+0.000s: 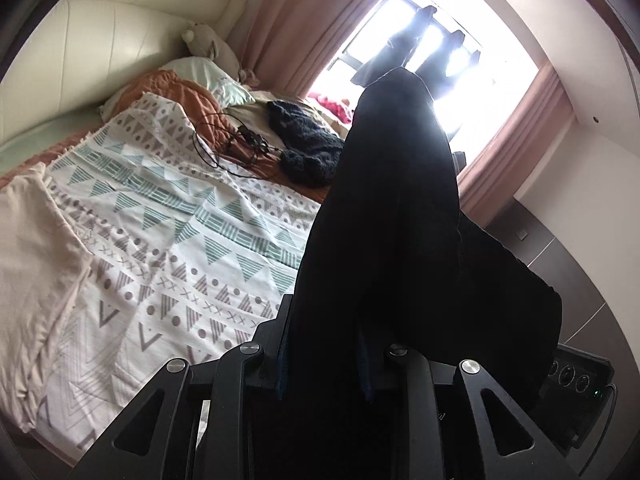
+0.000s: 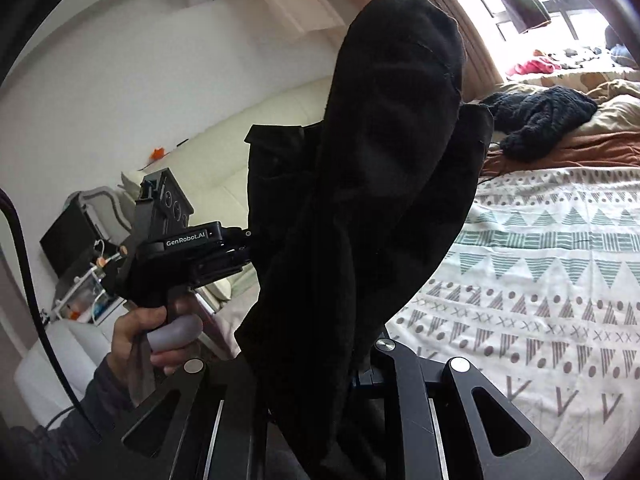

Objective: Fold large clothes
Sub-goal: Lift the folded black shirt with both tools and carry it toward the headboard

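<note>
A large black garment rises from my left gripper, which is shut on it; cloth covers most of both fingers. In the right wrist view the same black garment hangs in thick folds from my right gripper, also shut on it, with its fingertips buried in cloth. A hand holds the left gripper at the left, its jaws clamped on an edge of the garment. Both grippers hold the garment in the air over the near edge of the bed with the patterned blanket.
A dark knitted garment and a tangled black cable lie at the far side of the bed. A plush toy and a pillow are by the headboard. A cream cloth lies at the left. A cluttered trolley stands beside the bed.
</note>
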`<control>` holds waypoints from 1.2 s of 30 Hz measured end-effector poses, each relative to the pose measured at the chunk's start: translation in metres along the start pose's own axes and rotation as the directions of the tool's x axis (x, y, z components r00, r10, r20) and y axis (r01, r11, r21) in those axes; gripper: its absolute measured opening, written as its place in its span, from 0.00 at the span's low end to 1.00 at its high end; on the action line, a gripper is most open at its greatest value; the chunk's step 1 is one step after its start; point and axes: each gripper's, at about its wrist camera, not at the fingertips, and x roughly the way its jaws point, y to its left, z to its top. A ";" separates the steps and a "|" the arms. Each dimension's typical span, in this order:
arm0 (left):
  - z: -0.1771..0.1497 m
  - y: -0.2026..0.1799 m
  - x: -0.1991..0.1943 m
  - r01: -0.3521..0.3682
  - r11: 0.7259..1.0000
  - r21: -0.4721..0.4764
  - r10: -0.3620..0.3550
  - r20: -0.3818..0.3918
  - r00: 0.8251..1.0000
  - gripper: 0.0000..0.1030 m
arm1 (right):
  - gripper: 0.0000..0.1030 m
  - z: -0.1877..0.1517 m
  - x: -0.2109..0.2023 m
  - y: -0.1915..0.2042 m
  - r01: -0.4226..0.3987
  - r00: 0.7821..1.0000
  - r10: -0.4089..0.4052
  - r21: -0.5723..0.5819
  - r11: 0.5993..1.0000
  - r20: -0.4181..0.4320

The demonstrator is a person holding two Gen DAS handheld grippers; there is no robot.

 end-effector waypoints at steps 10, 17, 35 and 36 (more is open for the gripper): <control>0.032 0.069 -0.079 -0.031 0.999 -0.020 0.032 0.084 0.996 0.27 | 0.16 0.015 0.073 0.081 -0.061 0.997 0.058 -0.064 0.996 -0.041; 0.052 0.124 -0.121 -0.070 0.996 -0.055 0.076 0.129 0.989 0.27 | 0.16 0.023 0.135 0.130 -0.112 0.991 0.104 -0.089 0.990 -0.086; 0.101 0.243 -0.233 -0.322 0.941 -0.108 0.337 0.201 0.920 0.27 | 0.16 0.010 0.303 0.232 -0.328 0.930 0.303 -0.098 0.940 -0.208; 0.101 0.249 -0.237 -0.339 0.934 -0.111 0.355 0.197 0.914 0.27 | 0.16 0.007 0.313 0.236 -0.349 0.921 0.324 -0.088 0.933 -0.218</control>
